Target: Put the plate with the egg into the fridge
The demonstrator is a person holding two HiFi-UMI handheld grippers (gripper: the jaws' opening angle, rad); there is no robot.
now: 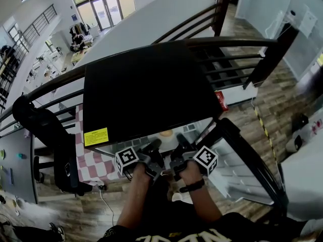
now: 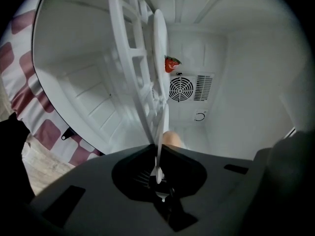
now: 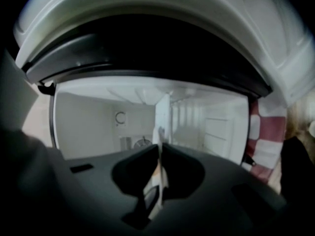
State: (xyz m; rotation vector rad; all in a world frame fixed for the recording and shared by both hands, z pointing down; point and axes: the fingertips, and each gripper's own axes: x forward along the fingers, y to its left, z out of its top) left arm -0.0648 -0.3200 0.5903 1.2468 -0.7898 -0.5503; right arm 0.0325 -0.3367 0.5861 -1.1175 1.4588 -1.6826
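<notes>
Well along, by the look of it. Facing the black-topped fridge (image 1: 146, 84) at the centre of the head view, with its door (image 1: 237, 160) swung out at lower right. Holding the plate (image 2: 162, 122) inside the opening, just under the front edge of the top, with the egg (image 2: 172, 138) on it just beyond the jaws. Close along the white rack (image 2: 130, 58) in the left gripper view; touching or not, impossible to tell. Probably left to do: set down, let go, draw back, shut the door. Pinching the plate's near rim with the left gripper (image 2: 158, 151), jaws almost together. Likewise clamping the thin rim with the right gripper (image 3: 160, 149).
</notes>
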